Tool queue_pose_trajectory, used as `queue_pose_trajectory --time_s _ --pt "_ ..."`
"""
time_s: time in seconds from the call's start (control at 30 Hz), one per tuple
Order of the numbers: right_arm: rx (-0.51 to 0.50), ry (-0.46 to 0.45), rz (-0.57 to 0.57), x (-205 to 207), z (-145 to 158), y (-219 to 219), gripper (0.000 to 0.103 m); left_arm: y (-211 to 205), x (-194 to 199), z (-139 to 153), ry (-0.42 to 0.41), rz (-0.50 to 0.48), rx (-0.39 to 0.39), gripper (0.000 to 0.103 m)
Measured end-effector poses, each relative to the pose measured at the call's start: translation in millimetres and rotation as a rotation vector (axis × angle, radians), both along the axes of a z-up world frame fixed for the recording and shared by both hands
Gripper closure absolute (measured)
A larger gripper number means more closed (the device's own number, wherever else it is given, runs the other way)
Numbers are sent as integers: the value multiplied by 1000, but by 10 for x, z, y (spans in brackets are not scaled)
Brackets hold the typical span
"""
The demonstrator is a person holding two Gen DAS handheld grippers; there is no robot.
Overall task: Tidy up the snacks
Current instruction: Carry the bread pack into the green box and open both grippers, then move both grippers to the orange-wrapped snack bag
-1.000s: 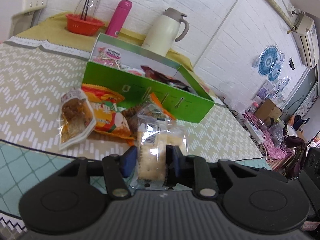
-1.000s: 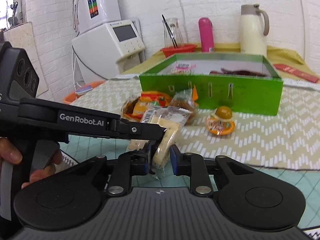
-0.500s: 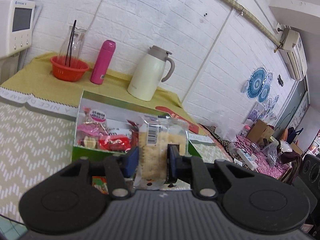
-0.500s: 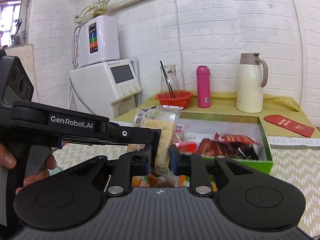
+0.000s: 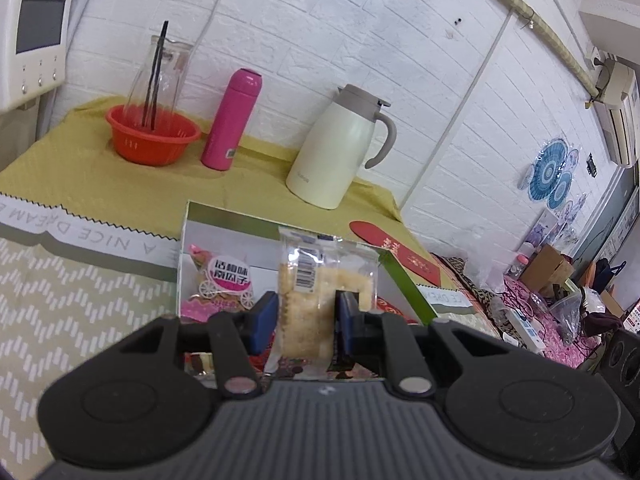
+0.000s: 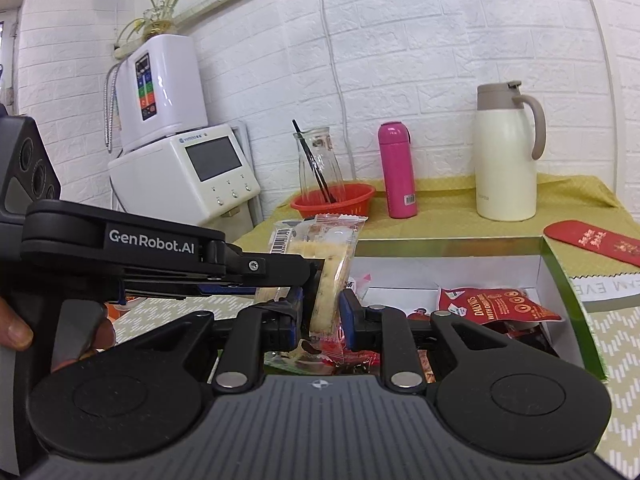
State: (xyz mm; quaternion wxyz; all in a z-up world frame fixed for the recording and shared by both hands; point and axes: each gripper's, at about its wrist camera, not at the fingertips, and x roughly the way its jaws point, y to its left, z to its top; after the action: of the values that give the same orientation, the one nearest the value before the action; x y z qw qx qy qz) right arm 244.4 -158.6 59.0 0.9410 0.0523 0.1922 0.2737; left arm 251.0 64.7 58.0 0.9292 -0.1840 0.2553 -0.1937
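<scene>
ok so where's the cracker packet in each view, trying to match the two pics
Left wrist view: the cracker packet stands upright at lower centre, between the left gripper fingers, above the green box.
Right wrist view: the same packet sits left of centre, with both grippers around it.
Shared landmark: the pink bottle on the yellow cloth behind.

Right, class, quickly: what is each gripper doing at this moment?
Left gripper: shut on a cracker packet.
Right gripper: shut on a second cracker packet.

hidden: green box [image 6: 576, 304] front wall, behind right tongs body | cut off: dispenser [image 5: 36, 40], left edge
</scene>
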Motion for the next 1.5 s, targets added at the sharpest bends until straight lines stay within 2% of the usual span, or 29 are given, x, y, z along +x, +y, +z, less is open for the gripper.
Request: queue_pose_trajectory --time_s 0.23,0.27,0.3,0.33,0.37,0.4,0.43,0.57,0.83,0.97,1.1,1.27,1.5 --pt "-5 56 2 242 -194 63 64 11 299 -200 51 3 29 88" --pt "-5 67 2 282 -225 66 58 10 341 -233 60 -2 30 87" --pt "-5 77 5 309 -255 68 55 14 369 -260 69 -3 27 79" --pt "-8 81 10 318 -276 71 53 29 388 -278 79 10 21 50" --pt "-19 80 18 323 -290 74 40 47 366 -279 77 44 10 29" --pt "-31 71 17 311 -289 70 14 68 310 -267 44 77 -11 16" --pt "-44 53 11 286 -280 66 0 82 251 -235 0 94 -21 15" --pt "-90 -12 2 210 -229 44 0 56 125 -80 -60 115 36 15" --pt "-45 26 10 57 -144 -36 0 34 -144 76 -39 96 31 15" --pt "-18 2 2 -161 -42 -125 0 -2 -423 184 -61 105 45 15" --pt "-40 -26 -14 -450 -18 -215 0 -53 -782 214 -105 112 68 15" --pt "-61 -6 -35 -752 -153 -333 0 -90 -1188 38 -93 109 53 15" --pt "16 150 14 -833 -410 -436 0 7 -1503 -422 39 116 -20 15"
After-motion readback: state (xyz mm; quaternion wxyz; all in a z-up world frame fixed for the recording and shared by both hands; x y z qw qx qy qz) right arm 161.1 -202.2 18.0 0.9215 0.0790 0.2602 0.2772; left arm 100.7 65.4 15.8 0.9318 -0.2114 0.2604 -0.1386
